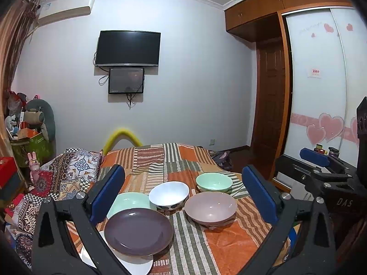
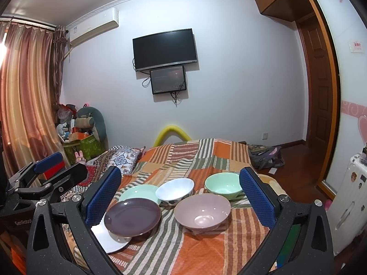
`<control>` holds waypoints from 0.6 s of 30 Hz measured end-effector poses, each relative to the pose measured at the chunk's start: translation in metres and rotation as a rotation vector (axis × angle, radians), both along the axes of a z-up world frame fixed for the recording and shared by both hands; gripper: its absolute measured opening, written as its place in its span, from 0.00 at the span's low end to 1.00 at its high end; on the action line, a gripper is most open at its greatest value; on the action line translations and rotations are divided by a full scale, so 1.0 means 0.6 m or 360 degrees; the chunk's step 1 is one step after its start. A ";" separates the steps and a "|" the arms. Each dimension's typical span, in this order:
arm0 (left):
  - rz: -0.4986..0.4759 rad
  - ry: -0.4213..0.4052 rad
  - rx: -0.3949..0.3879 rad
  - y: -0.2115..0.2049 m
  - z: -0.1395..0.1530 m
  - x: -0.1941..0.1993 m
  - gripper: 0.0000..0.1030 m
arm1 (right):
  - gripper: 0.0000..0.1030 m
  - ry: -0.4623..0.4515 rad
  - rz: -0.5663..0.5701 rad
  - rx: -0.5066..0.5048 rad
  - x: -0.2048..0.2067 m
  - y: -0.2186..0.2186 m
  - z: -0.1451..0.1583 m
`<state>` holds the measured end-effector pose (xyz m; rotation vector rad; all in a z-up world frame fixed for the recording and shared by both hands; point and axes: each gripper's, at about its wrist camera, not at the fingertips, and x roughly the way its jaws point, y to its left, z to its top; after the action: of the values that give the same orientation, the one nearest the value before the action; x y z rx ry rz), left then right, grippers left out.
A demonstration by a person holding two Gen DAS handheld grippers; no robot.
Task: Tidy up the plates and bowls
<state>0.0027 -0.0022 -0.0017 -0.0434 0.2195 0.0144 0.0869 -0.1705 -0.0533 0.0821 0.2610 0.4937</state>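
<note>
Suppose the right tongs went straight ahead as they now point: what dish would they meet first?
Probably the pink bowl, which sits nearest between the open right tongs. The white bowl lies just behind it; depth is hard to judge, and they might pass above.

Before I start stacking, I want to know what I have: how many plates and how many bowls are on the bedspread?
Plates: 3 – purple plate, mint plate, white plate under the purple one.
Bowls: 3 – white bowl, mint bowl, pink bowl.
Total: 6
</note>
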 end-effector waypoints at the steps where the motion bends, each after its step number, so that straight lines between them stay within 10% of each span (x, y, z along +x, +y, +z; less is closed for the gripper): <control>1: 0.0002 0.0002 -0.0004 0.000 -0.001 0.001 1.00 | 1.00 0.0000 0.0001 0.0000 0.000 0.000 0.000; 18: 0.0019 0.0010 -0.0010 0.002 -0.006 0.005 1.00 | 1.00 0.0009 -0.0010 0.0009 0.002 -0.006 0.002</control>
<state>0.0058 -0.0010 -0.0054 -0.0510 0.2258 0.0255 0.0884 -0.1741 -0.0524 0.0898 0.2649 0.4883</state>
